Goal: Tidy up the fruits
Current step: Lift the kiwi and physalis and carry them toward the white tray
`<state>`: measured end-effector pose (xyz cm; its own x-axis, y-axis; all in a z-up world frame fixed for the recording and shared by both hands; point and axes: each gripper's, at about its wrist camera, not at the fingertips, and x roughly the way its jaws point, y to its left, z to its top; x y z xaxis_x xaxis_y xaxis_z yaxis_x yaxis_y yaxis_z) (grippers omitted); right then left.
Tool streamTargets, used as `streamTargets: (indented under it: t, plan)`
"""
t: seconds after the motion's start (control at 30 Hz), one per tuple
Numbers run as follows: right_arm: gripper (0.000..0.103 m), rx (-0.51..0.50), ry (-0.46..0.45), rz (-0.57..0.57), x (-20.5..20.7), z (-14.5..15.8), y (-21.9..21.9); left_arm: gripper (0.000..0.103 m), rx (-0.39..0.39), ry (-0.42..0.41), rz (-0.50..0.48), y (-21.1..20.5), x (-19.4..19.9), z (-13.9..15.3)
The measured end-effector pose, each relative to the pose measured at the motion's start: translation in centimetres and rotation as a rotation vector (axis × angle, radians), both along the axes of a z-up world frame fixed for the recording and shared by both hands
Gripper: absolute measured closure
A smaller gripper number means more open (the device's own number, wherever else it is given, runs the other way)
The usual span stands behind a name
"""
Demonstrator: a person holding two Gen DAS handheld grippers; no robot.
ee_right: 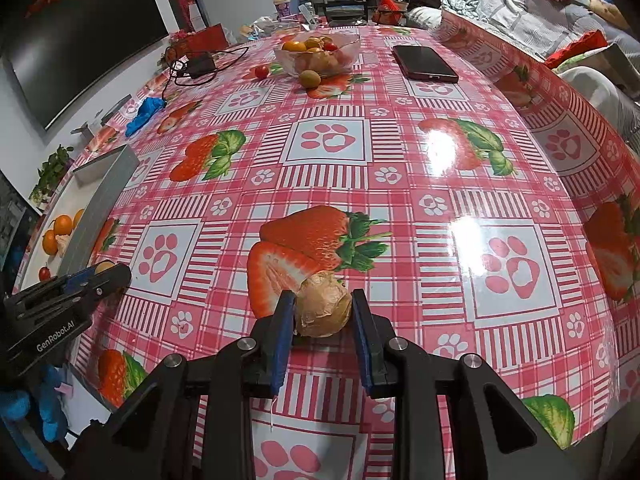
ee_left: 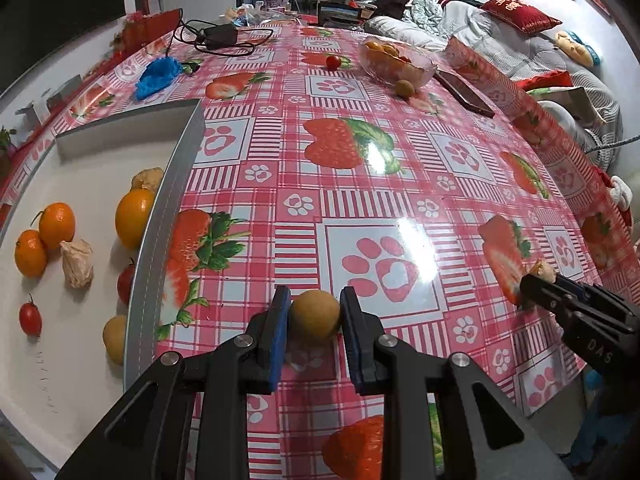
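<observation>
Left gripper (ee_left: 314, 318) clamps round tan longan-like fruit (ee_left: 315, 315), right gripper (ee_right: 323, 312) clamps papery-husked brown fruit (ee_right: 324, 305), both just above the tablecloth, likely bound for the white tray (ee_left: 72, 360) of sorted fruit.

Pink-red plaid tablecloth (ee_left: 400, 168) printed with strawberries and paw prints, grey-rimmed white tray (ee_left: 160, 240), oranges (ee_left: 56, 224) coloured orange, blue gripper pads (ee_left: 280, 328)

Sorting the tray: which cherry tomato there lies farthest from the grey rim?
The small cherry tomato sitting alone below the two oranges; the other tomato touches the rim.
</observation>
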<state>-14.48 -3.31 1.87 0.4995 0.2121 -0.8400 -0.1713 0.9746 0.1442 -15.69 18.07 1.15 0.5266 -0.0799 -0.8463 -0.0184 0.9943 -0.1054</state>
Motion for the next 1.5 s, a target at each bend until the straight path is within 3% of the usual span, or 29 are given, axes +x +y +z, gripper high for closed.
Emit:
streamTargets:
  t: [1.37,1.5]
  plan:
    - [0.073,-0.056,-0.006,0.022,0.16,-0.10,0.62,0.075,0.006,0.003,-0.007,-0.15,0.00,-0.04]
    - [0.074,-0.052,0.001,0.022,0.20,-0.08,0.68,0.076,-0.033,0.024,-0.025,-0.05,0.04,0.11]
